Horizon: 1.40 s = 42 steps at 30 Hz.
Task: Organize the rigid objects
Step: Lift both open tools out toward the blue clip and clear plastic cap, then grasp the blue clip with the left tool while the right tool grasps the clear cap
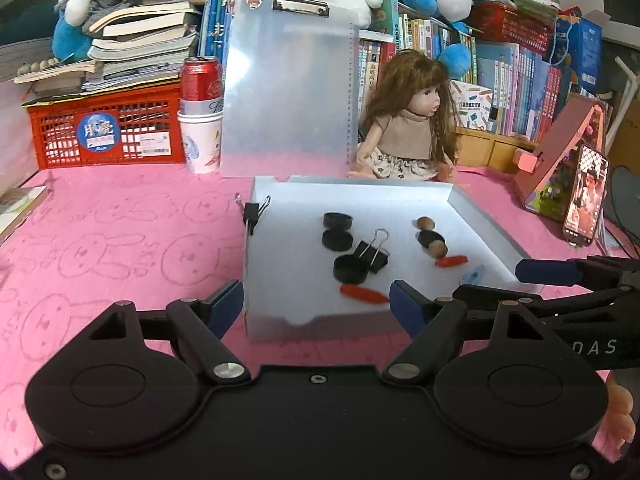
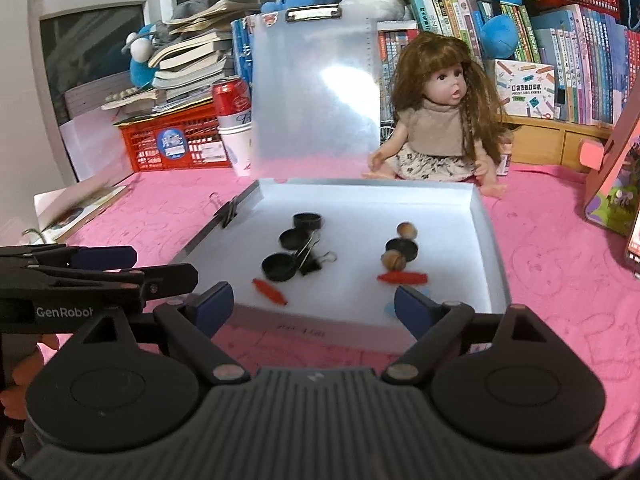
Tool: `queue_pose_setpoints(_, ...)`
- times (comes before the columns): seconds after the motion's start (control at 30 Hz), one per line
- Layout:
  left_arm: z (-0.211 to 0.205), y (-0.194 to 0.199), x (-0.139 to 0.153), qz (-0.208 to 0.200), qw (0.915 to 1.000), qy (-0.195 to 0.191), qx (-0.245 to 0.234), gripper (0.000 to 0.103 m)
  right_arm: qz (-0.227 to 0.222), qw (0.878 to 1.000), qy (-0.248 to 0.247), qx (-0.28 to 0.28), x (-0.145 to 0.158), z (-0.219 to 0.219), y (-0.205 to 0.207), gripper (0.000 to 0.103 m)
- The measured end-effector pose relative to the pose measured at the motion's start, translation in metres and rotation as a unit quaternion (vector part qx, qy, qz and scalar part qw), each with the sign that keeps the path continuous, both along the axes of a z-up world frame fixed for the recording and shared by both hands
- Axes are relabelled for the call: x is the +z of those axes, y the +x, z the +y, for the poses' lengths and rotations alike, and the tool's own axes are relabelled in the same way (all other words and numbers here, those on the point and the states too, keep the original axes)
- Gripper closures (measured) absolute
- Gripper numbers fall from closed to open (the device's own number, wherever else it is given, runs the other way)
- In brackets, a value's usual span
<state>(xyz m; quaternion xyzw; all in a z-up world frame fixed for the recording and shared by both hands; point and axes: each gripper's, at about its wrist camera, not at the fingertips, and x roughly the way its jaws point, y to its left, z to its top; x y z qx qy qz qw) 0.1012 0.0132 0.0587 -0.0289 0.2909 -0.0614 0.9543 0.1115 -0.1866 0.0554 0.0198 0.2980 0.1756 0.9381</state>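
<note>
A shallow translucent white box (image 1: 476, 212) (image 2: 486, 232) lies open on the pink table, its lid (image 1: 288, 88) (image 2: 316, 104) standing upright behind. Inside lie three black round caps (image 1: 351, 269) (image 2: 280, 267), a black binder clip (image 1: 374, 254) (image 2: 314, 262), two brown nuts (image 1: 438, 249) (image 2: 395, 260), two orange pieces (image 1: 364, 294) (image 2: 270, 291) and a small blue piece (image 1: 474, 274). Another binder clip (image 1: 252, 214) (image 2: 229, 213) grips the box's left wall. My left gripper (image 1: 316, 302) is open and empty at the box's near edge. My right gripper (image 2: 314, 306) is open and empty there too.
A doll (image 1: 412, 120) (image 2: 444, 120) sits behind the box. A red crate (image 1: 104, 128) with books, a can on paper cups (image 1: 200, 112), a row of books, plush toys, a pink stand and a phone (image 1: 584, 196) ring the table.
</note>
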Motion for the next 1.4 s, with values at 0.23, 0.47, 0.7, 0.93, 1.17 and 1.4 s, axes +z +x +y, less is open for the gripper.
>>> queue_pose_setpoints(0.23,0.007,-0.028,-0.011,-0.002,0.9999,0.007,0.01,0.023,0.002,1.0,0.006,0.009,-0.009,0.005,-0.022,0.007)
queue_pose_setpoints(0.47,0.018,-0.058,-0.021,-0.008,0.9997,-0.003,0.021,0.023,0.007,1.0,0.015,0.009,-0.018,0.011,-0.047,0.007)
queue_pose_setpoints(0.7,0.02,-0.068,-0.035,0.002,0.9997,0.012,0.023,0.024,-0.004,1.0,-0.026,0.015,-0.03,0.022,-0.055,0.008)
queue_pose_setpoints(0.93,0.026,-0.06,-0.051,0.029,0.9993,-0.003,0.022,0.04,-0.012,0.998,-0.058,0.034,-0.039,0.039,-0.058,0.013)
queue_pose_setpoints(1.17,0.025,-0.056,-0.054,0.025,0.9995,0.011,0.016,0.055,-0.022,0.994,-0.083,0.063,-0.043,0.052,-0.06,0.027)
queue_pose_setpoints(1.4,0.023,-0.056,-0.055,0.02,0.9993,0.026,0.016,0.082,-0.012,0.993,-0.086,0.075,-0.048,0.057,-0.059,0.053)
